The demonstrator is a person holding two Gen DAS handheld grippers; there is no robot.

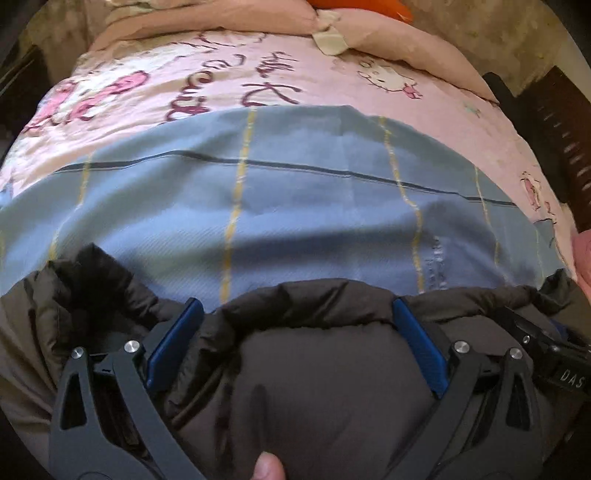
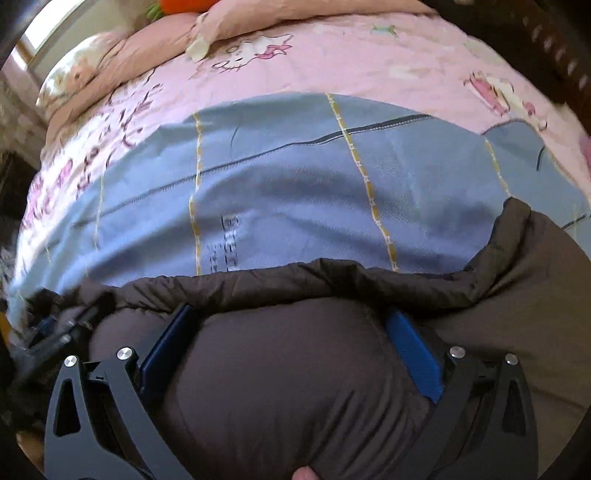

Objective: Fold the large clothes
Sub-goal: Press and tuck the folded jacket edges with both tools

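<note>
A puffy dark brown jacket point(image 1: 314, 369) bulges between the widely spread blue pads of the left gripper point(image 1: 295, 332), and fills the gap of the right gripper point(image 2: 295, 339) the same way; whether either jaw pair presses the fabric I cannot tell. Both grippers point level across the bed, side by side. Just beyond the fingertips lies a blue striped sheet point(image 1: 295, 192), and farther ahead a pink cartoon quilt point(image 2: 369, 62) and pillows point(image 1: 221, 18).

left gripper point(image 1: 297, 314): black triangular-cutout linkages, silver screws, blue pads point(image 1: 417, 345) | right gripper point(image 2: 293, 321): same build | bare fingertip point(image 1: 267, 469) seen at bottom centre
</note>
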